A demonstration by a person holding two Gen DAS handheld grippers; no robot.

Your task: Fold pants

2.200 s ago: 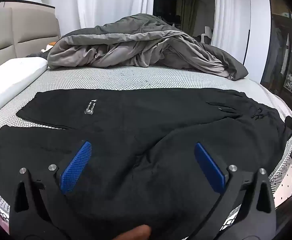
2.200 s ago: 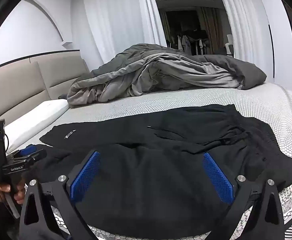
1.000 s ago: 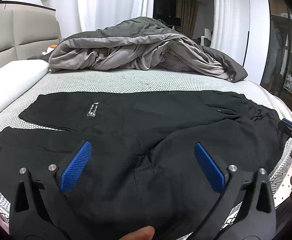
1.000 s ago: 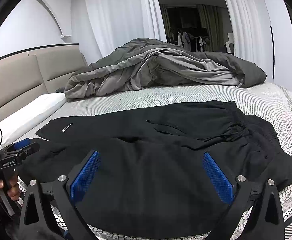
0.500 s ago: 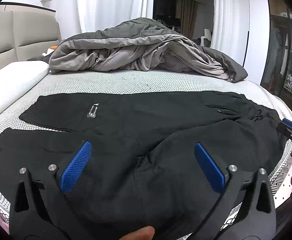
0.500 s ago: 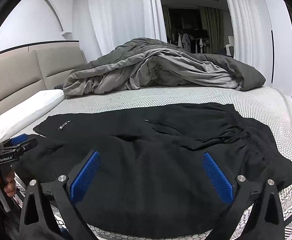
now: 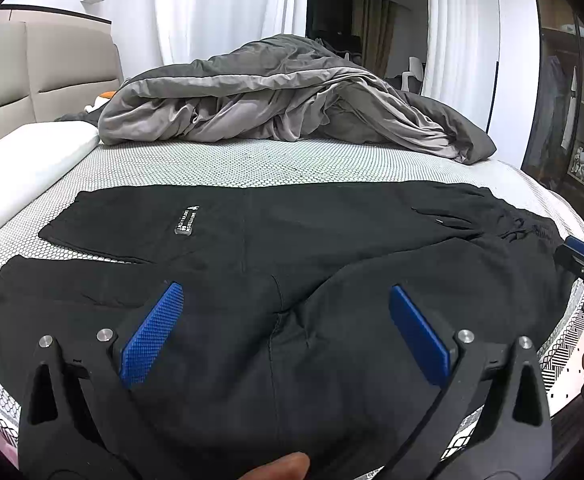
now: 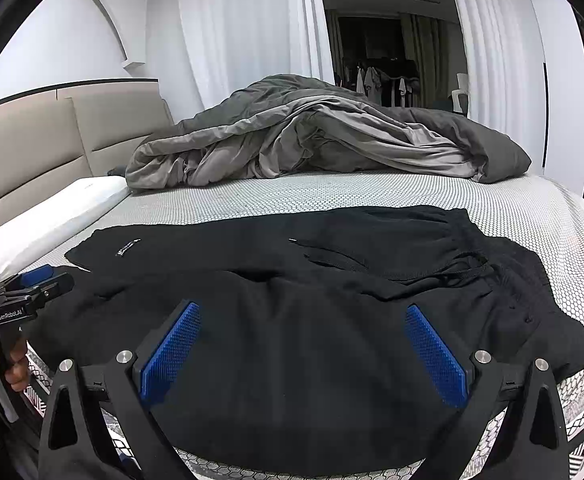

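both cameras have eased back slightly, left gripper point(image 7: 283, 316) and right gripper point(image 8: 304, 340) gaping wide and empty over soft, limp black pants point(image 7: 292, 248) spread on the bed point(image 7: 251, 160), waistband at 3 o'clock the likeliest pinch point.

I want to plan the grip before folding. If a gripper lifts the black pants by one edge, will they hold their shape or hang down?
The black pants will probably hang limp: they lie flat with soft wrinkles near the waistband. They look like thick knit, so likely not slippery between the ribbed blue pads. One pinch would likely lift only that spot.
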